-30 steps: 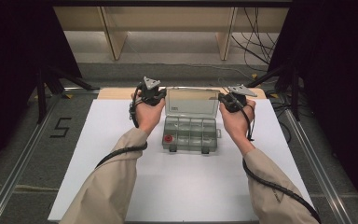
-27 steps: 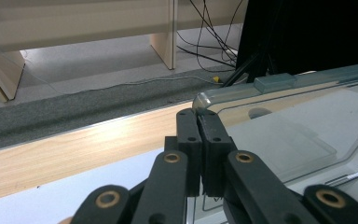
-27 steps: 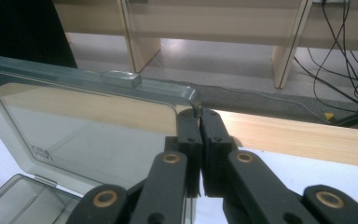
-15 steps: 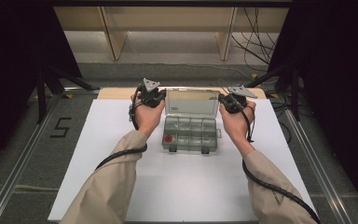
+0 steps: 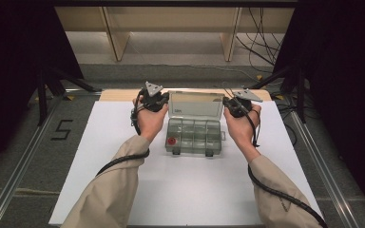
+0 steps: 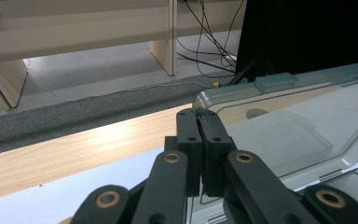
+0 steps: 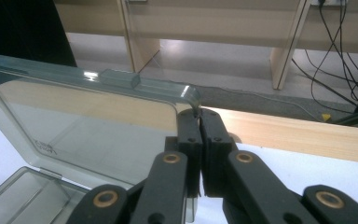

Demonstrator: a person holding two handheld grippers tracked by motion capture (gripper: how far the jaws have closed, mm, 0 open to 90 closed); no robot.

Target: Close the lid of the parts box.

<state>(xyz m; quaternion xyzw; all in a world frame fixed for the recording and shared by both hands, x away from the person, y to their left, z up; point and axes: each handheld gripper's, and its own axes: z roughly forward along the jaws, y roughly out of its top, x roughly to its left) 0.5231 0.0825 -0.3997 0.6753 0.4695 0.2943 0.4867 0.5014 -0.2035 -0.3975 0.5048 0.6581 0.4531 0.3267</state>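
White table (image 5: pixel 123 190), one box (image 5: pixel 195 137), two tongs (image 5: pixel 153 99)

Box at the middle of your table, a gripper at each side of its lid

The compartment box (image 5: pixel 193 137) sits on the sheet (image 5: pixel 180 190) before you, its lid (image 5: pixel 196 105) raised behind the tray — your left gripper (image 5: pixel 153 99) at the lid's left edge, your right gripper (image 5: pixel 235 103) at its right. One small piece (image 5: pixel 172 141) lies in the front-left compartment — a wooden strip (image 5: pixel 119 94) runs behind.

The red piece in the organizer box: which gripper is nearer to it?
Left. The red piece lies in the front left compartment, just right of the left gripper's hand; the right gripper is beyond the clear organizer box's opposite side.
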